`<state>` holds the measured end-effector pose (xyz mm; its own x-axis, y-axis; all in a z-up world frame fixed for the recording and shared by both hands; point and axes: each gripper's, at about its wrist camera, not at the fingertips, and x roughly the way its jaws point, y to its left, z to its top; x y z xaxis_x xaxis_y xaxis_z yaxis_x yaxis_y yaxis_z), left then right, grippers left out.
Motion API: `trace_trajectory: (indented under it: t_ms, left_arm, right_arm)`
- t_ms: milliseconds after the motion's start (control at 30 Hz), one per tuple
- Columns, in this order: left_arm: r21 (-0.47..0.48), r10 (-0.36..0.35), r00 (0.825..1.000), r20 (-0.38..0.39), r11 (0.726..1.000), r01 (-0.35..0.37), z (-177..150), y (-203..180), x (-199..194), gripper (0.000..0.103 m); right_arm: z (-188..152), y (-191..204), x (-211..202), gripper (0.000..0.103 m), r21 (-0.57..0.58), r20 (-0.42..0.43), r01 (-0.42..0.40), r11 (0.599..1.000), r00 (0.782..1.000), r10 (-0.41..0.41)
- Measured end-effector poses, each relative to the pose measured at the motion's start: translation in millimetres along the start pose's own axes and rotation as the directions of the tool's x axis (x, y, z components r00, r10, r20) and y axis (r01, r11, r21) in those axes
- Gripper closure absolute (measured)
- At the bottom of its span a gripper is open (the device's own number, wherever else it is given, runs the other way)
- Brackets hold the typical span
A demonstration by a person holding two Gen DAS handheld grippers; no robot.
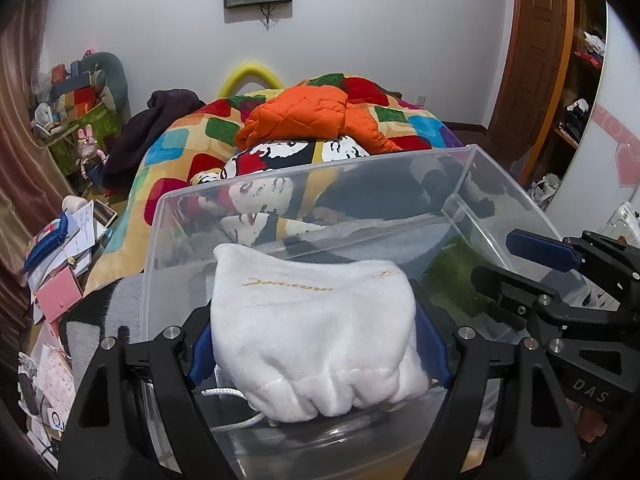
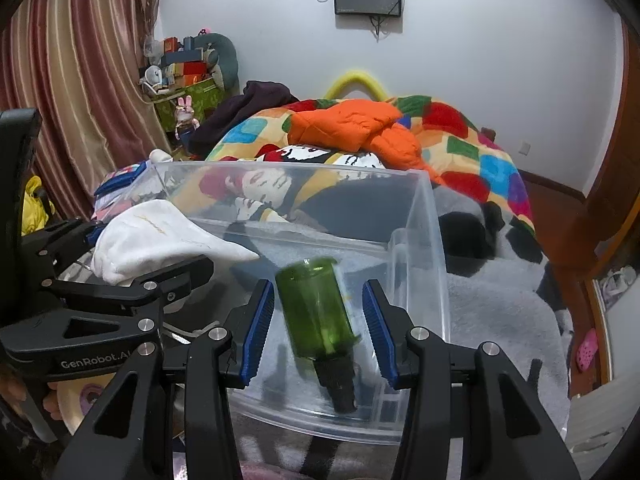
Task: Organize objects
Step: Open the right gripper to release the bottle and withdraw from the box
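We see a bed point(image 1: 168, 148) under a quilt of bright coloured squares, with an orange padded jacket point(image 1: 304, 116) heaped on top and a grey blanket point(image 2: 492, 300) spread over the near end. On that blanket stands a clear plastic bin point(image 1: 496, 184), its rim open toward us.

Our left gripper point(image 1: 316, 354) reaches over the bin's near wall and pinches a white drawstring pouch point(image 1: 316, 320); the blue pads point(image 1: 200, 354) press into both of its sides, and the pouch hangs over the bin's interior, its cord trailing below. From the right wrist view the same pouch point(image 2: 160, 236) shows at the bin's left side, held by that gripper.

Our right gripper point(image 2: 320, 328) points down into the bin with its jaws spread. Between them we see a green bottle point(image 2: 318, 312), tilted, dark cap toward us, blurred, with a gap on each side between its body and the blue pads point(image 2: 256, 332). We cannot tell whether the bottle rests on the bin's floor or is still in the air.
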<state>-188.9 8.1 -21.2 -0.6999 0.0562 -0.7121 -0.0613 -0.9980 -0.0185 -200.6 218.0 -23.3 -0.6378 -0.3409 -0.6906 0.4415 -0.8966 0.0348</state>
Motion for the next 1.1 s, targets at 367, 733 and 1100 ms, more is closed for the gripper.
trace_trajectory:
  t_ms: [367,733,1100]
  left_arm:
    - [-0.052,-0.027,1.000,0.004,0.998,0.027,1,11,-5,0.022]
    - [-0.052,-0.041,0.999,0.026,0.998,0.043,-2,9,-22,0.022]
    - [-0.046,-0.027,0.998,0.059,0.999,0.030,-6,8,-42,0.016]
  right_arm:
    - [-3,-1,-6,0.055,0.005,-0.002,-0.004,1.000,1.000,0.004]
    - [-4,-5,-24,0.040,0.012,0.040,0.006,1.000,0.999,-0.006]
    - [-10,-7,-44,0.030,0.031,0.063,-0.028,0.999,0.998,0.026]
